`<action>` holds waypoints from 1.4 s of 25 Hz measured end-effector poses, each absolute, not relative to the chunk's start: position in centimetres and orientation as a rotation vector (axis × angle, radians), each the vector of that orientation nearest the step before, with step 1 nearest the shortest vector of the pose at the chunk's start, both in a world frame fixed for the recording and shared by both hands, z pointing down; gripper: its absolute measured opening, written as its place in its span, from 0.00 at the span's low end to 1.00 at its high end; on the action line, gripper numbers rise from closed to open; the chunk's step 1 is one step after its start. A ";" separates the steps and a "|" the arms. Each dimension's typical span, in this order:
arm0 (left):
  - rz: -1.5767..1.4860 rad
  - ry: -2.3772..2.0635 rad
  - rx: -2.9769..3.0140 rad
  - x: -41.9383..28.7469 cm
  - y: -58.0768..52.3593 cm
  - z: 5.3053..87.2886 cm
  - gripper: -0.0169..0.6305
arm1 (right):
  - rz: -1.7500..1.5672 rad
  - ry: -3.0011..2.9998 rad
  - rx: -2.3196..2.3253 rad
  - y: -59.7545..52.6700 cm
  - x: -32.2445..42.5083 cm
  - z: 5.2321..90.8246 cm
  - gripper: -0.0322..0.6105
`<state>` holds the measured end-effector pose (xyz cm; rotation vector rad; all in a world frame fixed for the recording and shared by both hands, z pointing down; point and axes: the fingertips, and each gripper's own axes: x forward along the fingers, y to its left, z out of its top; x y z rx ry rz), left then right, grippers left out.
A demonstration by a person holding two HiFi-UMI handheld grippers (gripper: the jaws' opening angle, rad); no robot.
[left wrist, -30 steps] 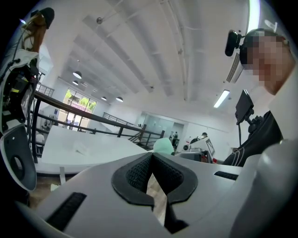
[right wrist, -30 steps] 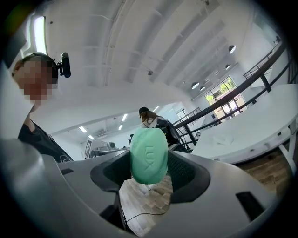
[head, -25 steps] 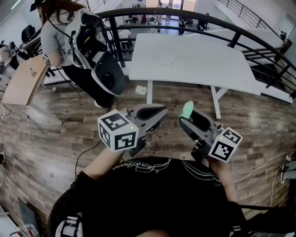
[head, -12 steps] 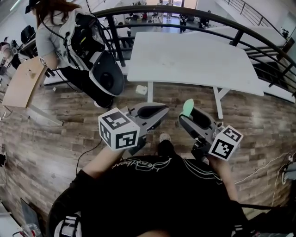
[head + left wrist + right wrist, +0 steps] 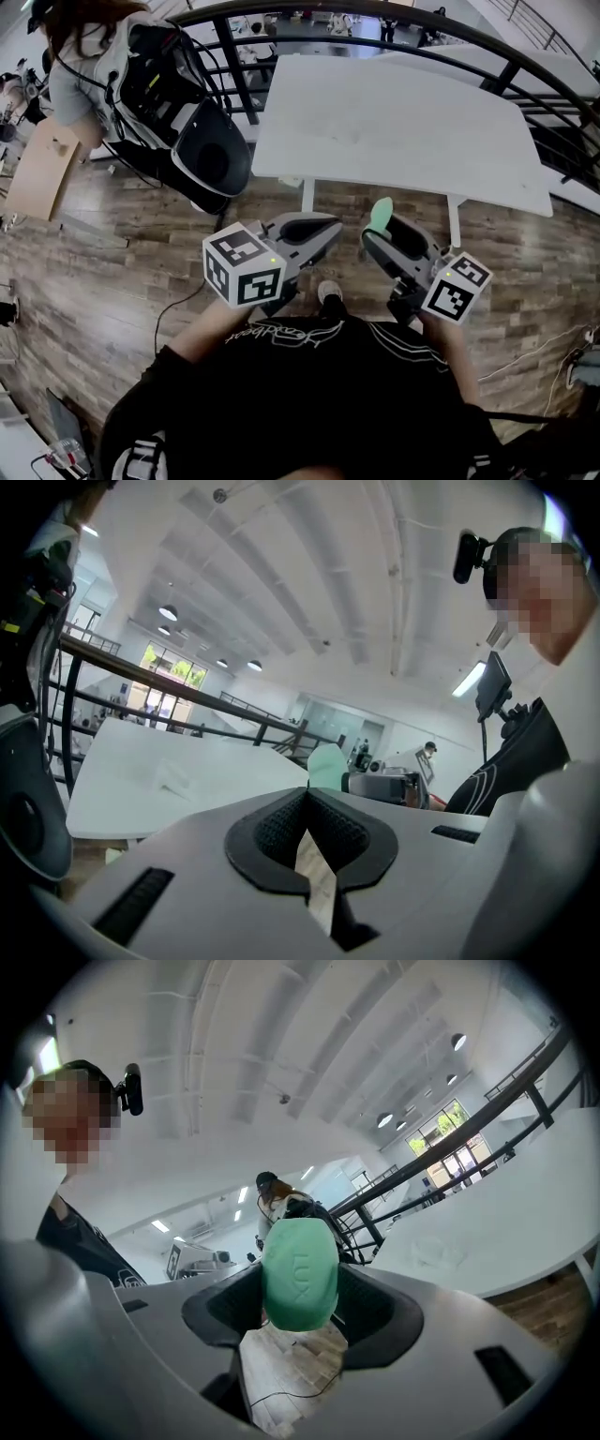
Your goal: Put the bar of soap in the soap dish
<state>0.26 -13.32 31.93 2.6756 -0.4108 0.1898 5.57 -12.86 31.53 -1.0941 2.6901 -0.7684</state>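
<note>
At centre right of the head view, right gripper (image 5: 382, 236) clamped on green bar of soap (image 5: 381, 216), left gripper (image 5: 323, 228) beside it at centre, jaws pressed together on nothing, white table (image 5: 394, 112) across the upper frame, wooden floor (image 5: 112, 281) below.

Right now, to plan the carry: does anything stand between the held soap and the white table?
Nothing visible does. The right tool grips the soap; only open wooden floor lies between it and the table.

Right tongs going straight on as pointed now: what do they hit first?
Likely nothing near. The right tongs, shut on the soap bar, aim past the near-left corner of the white table, seemingly above it. Depth unclear; that corner is the risk.
</note>
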 end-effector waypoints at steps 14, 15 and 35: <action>0.238 -0.552 2.651 7.1 -31.5 33.6 0.04 | -0.809 2.742 -1.031 -30.7 13.5 32.9 0.39; 0.240 -0.560 2.653 7.3 -32.3 33.5 0.04 | -0.802 2.756 -1.024 -31.6 13.6 32.9 0.39; 0.248 -0.622 2.598 6.8 -37.0 36.5 0.04 | -0.758 2.791 -0.996 -36.8 13.7 34.6 0.39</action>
